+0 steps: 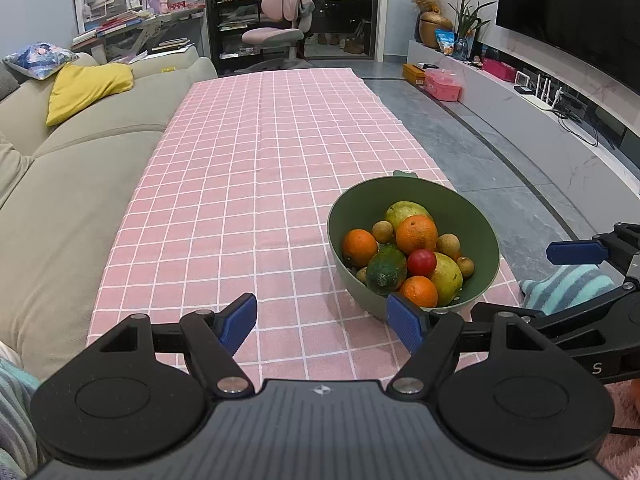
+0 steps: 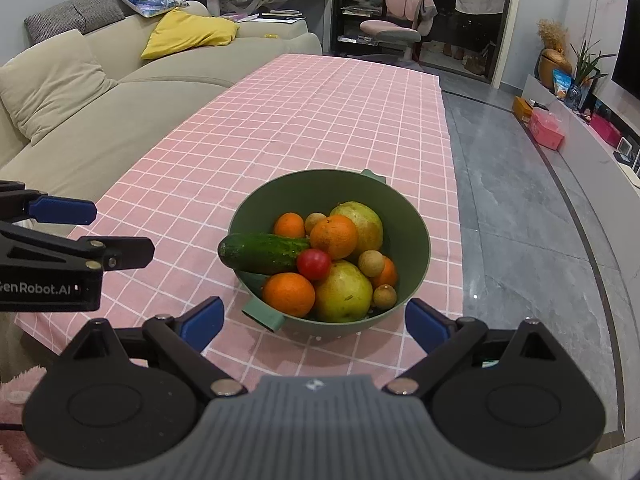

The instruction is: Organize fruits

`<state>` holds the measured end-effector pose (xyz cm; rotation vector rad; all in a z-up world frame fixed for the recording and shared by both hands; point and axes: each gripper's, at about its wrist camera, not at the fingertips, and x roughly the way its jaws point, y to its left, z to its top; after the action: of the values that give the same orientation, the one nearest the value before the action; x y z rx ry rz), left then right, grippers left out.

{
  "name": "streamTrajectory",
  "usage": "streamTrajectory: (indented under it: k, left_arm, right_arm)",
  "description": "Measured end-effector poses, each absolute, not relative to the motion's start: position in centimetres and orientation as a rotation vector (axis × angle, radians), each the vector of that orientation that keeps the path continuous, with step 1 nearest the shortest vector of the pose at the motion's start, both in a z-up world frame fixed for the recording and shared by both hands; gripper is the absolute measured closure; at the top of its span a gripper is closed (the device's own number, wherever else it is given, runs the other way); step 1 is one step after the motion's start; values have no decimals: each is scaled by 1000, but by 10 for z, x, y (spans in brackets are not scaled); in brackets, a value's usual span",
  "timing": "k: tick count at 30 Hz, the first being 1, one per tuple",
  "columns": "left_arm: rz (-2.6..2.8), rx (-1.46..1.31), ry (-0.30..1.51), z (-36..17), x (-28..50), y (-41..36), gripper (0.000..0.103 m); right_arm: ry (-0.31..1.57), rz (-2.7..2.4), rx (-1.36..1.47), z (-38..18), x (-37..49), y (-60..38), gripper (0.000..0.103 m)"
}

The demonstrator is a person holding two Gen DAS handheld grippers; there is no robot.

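Note:
A green bowl (image 1: pixel 472 216) (image 2: pixel 416 232) stands on the pink checked tablecloth (image 1: pixel 260 160) (image 2: pixel 320 120) near its right edge. It holds several fruits: oranges (image 1: pixel 416 234) (image 2: pixel 334 237), a cucumber (image 1: pixel 386 271) (image 2: pixel 264 253) that sticks out over the left rim, a red tomato (image 1: pixel 421 262) (image 2: pixel 313 264), yellow-green mangoes (image 2: pixel 343 292) and small brown longans (image 2: pixel 371 263). My left gripper (image 1: pixel 323 320) is open and empty, left of the bowl. My right gripper (image 2: pixel 316 322) is open and empty, just in front of the bowl.
A beige sofa (image 1: pixel 80 168) (image 2: pixel 120 92) with a yellow cushion (image 1: pixel 86 88) runs along the table's left side. Grey tiled floor (image 2: pixel 520 220) lies to the right, with a TV bench (image 1: pixel 540 96). A pink chair (image 1: pixel 280 24) stands at the far end.

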<state>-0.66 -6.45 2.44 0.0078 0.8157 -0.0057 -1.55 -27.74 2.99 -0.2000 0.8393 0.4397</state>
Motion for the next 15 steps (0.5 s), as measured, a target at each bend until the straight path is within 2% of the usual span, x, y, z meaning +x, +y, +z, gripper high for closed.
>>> streamTrajectory:
  k: [15]
  left_arm:
    - [-5,3,817,25,-5,-64,16]
  right_arm:
    - [843,438,-198,29,-15,-278,9]
